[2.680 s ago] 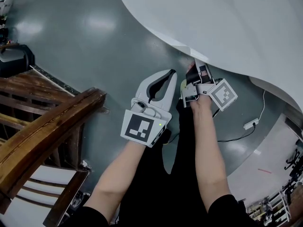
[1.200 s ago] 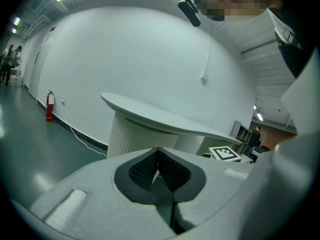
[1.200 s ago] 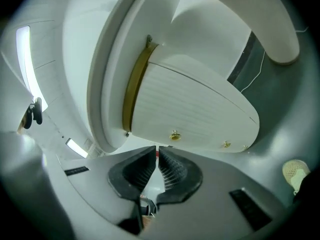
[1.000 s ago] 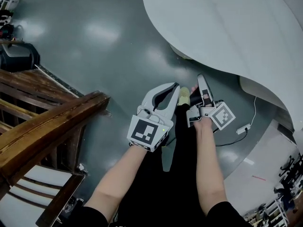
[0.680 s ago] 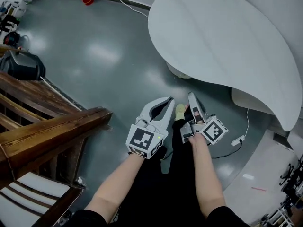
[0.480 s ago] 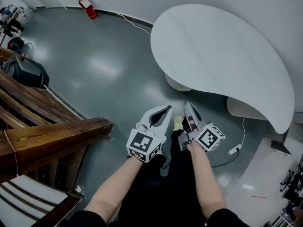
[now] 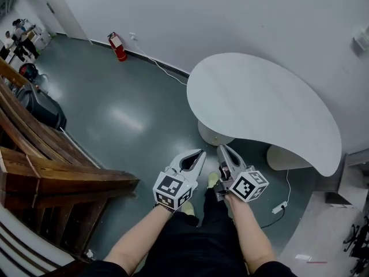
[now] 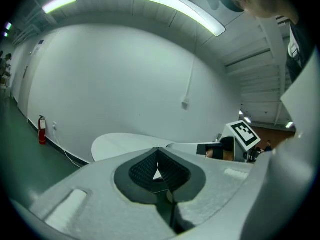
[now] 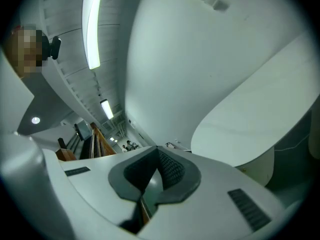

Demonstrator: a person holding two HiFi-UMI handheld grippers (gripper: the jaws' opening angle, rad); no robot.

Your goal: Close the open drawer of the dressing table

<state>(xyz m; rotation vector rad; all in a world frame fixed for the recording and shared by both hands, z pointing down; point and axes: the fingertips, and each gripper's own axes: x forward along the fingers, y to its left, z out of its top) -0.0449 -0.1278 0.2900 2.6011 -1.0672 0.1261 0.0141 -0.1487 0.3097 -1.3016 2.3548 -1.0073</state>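
left gripper [image 7: 200, 153] closed, empty, right gripper [image 7: 221, 148] closed, empty, both side by side above grey floor [image 7: 115, 114], near white curved worktop [image 7: 259, 103]

The head view looks steeply down from above on the left gripper [image 7: 199, 153], the right gripper [image 7: 222, 149], the grey floor [image 7: 115, 114] and the white table [image 7: 259, 103]. Each gripper view sits close behind its own jaws and faces out roughly level, the right one rolled sideways. All three views share that table and the white wall [image 7: 230, 16].
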